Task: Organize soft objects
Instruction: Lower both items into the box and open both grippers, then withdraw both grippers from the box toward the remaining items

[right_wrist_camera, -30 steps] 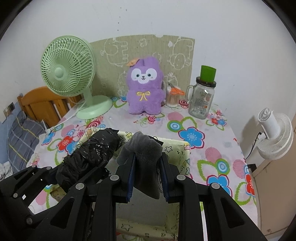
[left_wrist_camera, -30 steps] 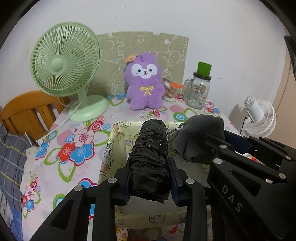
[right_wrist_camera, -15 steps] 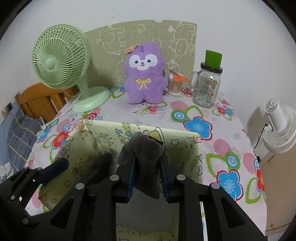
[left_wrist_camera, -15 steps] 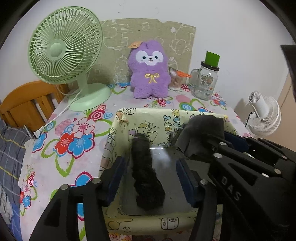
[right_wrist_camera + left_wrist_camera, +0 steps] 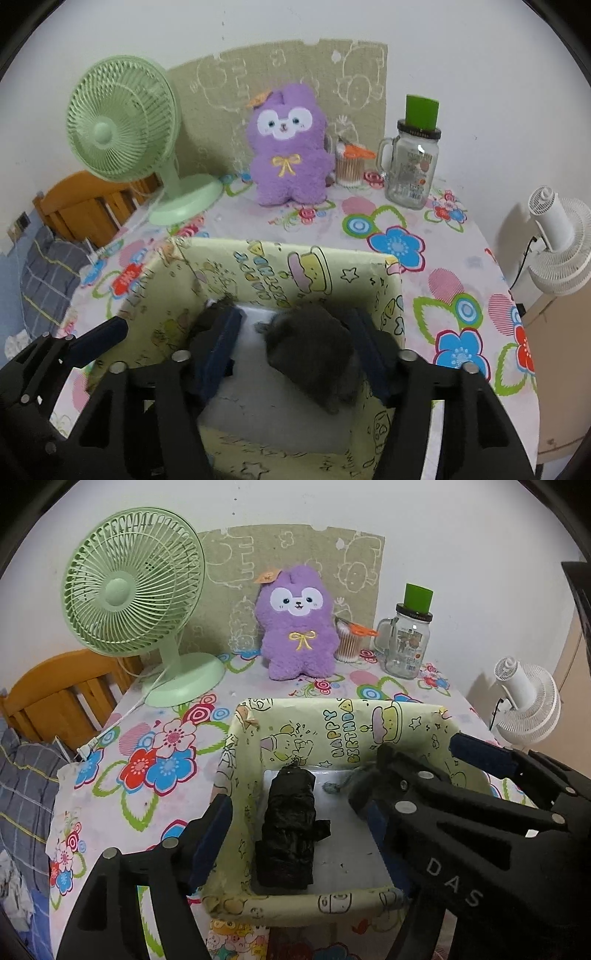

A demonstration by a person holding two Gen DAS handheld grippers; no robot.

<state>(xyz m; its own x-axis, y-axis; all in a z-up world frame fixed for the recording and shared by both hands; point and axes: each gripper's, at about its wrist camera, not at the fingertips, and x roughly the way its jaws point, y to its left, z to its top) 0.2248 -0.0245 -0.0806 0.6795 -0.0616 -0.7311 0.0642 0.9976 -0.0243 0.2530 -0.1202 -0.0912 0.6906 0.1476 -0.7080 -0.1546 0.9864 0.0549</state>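
The left hand-held gripper (image 5: 295, 834) stands wide open over the yellow box (image 5: 332, 720), gripping nothing; the black bundle (image 5: 290, 830) lies loose on the box floor between its fingers. The right hand-held gripper (image 5: 295, 343) is spread wide too, the grey sock (image 5: 314, 347) blurred between its fingers, and whether a pad touches it is unclear. Its lower end is hidden in the left view. The box sits on the flowered bench (image 5: 399, 221).

A plain white wall (image 5: 443, 524) fills the upper part of the frame, with a beige cardboard sheet (image 5: 295, 554) leaning on it at centre. A wooden chair back (image 5: 55, 694) stands at middle left. A white floor fan (image 5: 528, 705) stands at the right edge.
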